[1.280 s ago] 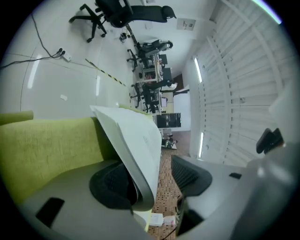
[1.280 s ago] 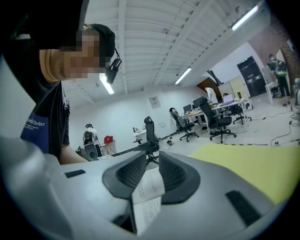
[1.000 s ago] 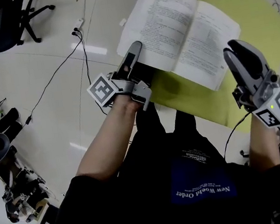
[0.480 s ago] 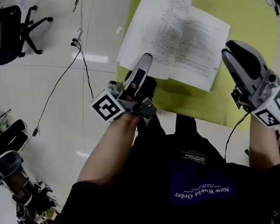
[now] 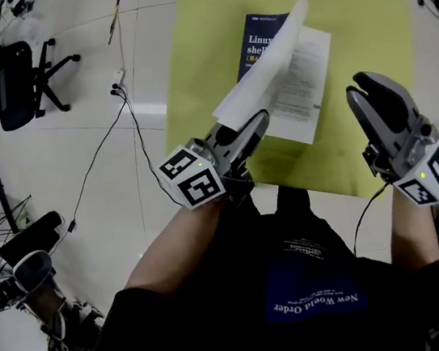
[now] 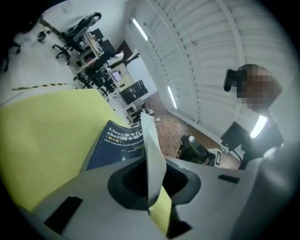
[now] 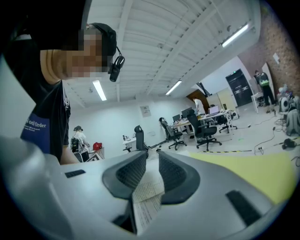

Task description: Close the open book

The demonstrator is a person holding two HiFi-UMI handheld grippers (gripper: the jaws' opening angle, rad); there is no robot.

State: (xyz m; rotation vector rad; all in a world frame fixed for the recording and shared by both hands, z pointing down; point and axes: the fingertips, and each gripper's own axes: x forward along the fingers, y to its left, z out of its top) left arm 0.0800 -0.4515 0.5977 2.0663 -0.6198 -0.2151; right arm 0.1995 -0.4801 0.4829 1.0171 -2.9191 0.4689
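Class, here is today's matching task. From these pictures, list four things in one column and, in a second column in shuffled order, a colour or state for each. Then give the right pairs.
Things:
1 book cover
2 mat
3 office chair
4 lifted page

Descriptions:
A black
B white, pinched in the left gripper
C dark blue with light print
D yellow-green

Pairs: 1-C; 2-D; 3-A; 4-B
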